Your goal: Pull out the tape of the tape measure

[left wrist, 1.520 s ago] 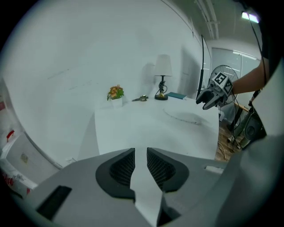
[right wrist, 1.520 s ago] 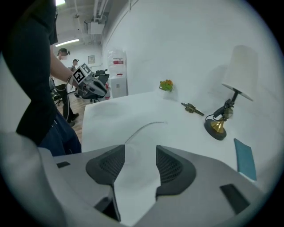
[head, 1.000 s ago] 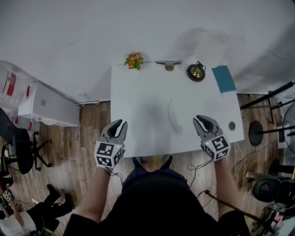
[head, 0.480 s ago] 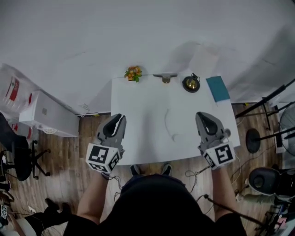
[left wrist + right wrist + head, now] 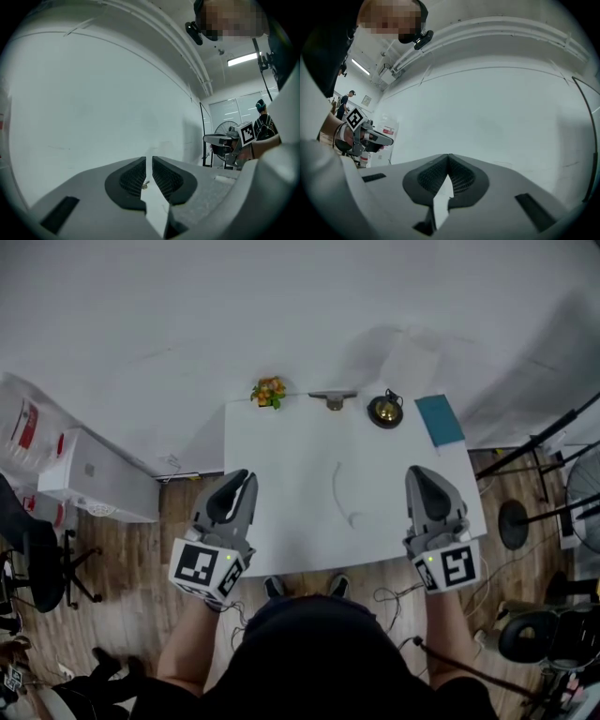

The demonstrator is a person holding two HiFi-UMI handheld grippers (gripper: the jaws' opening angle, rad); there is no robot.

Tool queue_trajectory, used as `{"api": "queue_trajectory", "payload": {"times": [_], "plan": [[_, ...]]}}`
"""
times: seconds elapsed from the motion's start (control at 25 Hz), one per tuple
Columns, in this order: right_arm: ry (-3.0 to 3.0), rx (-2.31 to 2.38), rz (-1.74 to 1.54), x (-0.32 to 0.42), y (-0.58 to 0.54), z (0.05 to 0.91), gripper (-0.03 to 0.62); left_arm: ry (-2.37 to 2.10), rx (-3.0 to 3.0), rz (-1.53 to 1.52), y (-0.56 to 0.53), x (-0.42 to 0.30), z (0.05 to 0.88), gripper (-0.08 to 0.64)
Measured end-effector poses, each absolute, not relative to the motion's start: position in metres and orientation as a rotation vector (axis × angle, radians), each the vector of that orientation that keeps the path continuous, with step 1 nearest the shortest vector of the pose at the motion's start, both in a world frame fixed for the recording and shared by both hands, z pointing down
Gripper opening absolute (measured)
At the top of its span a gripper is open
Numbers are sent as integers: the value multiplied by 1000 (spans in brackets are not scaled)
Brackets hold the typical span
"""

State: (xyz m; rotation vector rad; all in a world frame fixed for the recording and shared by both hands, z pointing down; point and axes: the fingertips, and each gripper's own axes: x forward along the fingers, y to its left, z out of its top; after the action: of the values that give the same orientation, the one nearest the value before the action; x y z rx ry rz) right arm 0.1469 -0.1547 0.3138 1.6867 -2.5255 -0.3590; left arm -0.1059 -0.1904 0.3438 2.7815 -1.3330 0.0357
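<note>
Over the near edge of the white table, the left gripper shows a narrow gap, jaws just closing on nothing; the right gripper has its jaws pressed together, empty. A round black thing at the far edge may be the tape measure; I cannot tell.

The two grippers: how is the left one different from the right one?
The left gripper has a thin gap between its fingers, which have just been closing with nothing between them; the right gripper has its fingers shut tight. The left gripper overlaps the white table at its left edge, while the right gripper sits just inside its right edge. Both are grey and empty.
</note>
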Motion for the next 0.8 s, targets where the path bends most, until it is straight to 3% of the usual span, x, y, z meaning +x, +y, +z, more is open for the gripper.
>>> {"api": "queue_trajectory", "payload": {"times": [0.8], "plan": [[-2535, 1732, -346, 159, -155, 318, 3, -1398, 2750, 51, -194, -115, 345, 40]]}}
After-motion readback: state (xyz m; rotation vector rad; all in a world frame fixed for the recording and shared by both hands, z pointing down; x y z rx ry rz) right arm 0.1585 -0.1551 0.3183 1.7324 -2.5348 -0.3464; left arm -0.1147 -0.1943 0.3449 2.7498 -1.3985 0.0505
